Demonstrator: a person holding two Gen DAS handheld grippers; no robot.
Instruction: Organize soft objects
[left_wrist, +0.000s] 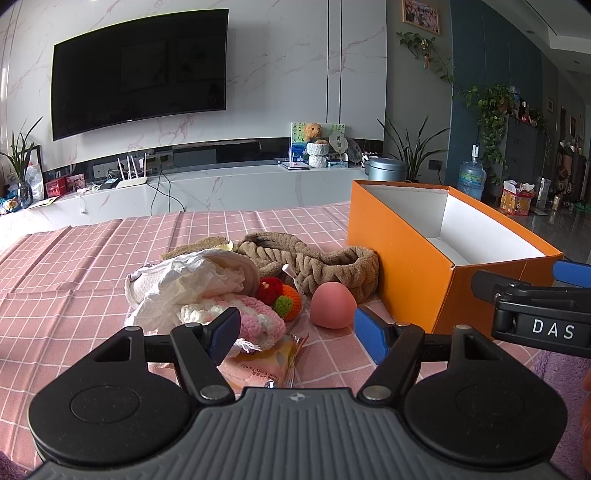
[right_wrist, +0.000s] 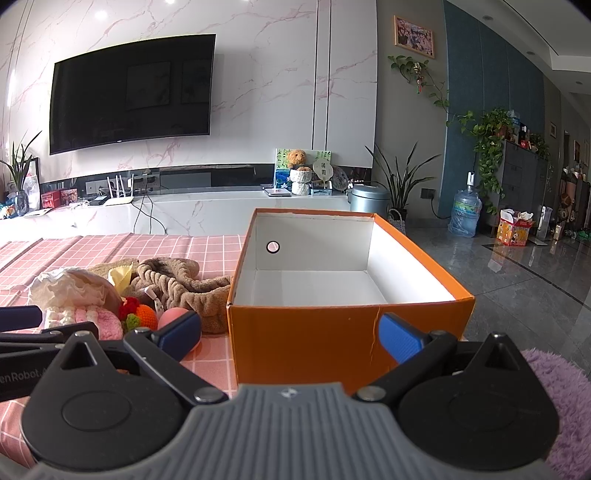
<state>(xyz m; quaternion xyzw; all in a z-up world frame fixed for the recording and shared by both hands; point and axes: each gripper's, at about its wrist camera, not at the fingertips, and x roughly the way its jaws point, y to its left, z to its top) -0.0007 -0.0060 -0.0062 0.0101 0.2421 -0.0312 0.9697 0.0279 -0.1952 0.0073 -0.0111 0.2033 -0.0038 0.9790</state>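
Grippers both wide, left gripper (left_wrist: 295, 334), right gripper (right_wrist: 291, 332) (empty), ribbed plush headband (left_wrist: 317, 262), smooth cardboard box (right_wrist: 332, 332)

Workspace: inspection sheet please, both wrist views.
Surface: pink checked tablecloth, creased.
Job's things: soft pile left of the orange box; brown knit band touches it; pink egg-shaped toy, crochet pieces, white tissue. Box holds nothing seen.
Clutter: snack packet at pile's near edge.
Grippers: left gripper open, empty; right gripper open, empty.
Cables: on the TV console.
Surroundings: TV, plants, water jug.
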